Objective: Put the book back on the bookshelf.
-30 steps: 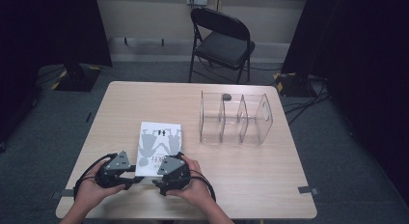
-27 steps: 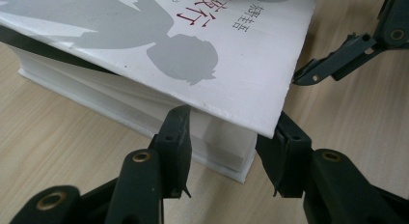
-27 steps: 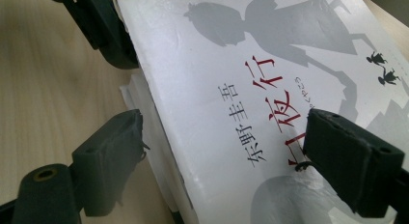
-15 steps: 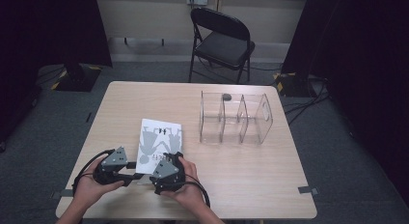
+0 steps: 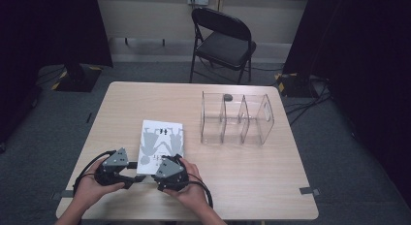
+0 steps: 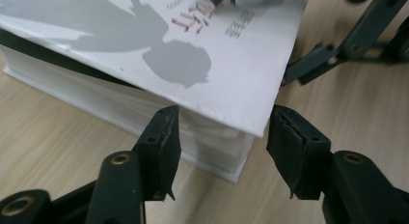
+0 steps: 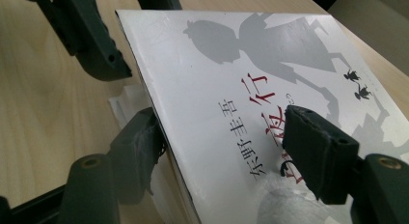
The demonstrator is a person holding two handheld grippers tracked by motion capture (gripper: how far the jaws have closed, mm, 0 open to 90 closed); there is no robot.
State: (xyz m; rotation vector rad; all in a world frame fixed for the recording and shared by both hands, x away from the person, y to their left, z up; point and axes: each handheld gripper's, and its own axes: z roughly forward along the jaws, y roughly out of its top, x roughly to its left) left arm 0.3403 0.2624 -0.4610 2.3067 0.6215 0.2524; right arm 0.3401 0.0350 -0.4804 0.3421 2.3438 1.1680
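At near table edge — white paperback book [image 5: 161,144] with grey silhouettes, lying flat. Left tool [image 6: 223,137] just been opening, straddling its corner, unclamped; right tool [image 7: 222,139] just been closing, pinching its lifted cover — raising barely begun.

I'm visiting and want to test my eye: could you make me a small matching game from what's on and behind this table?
Things:
1. book
2. clear divided rack
3. folding chair
4. small dark object

Places:
A. on the floor behind the table
B. at the near edge, between the two tongs
C. on the table's right half
D. at the rack's far side

Pairs: 1-B, 2-C, 3-A, 4-D
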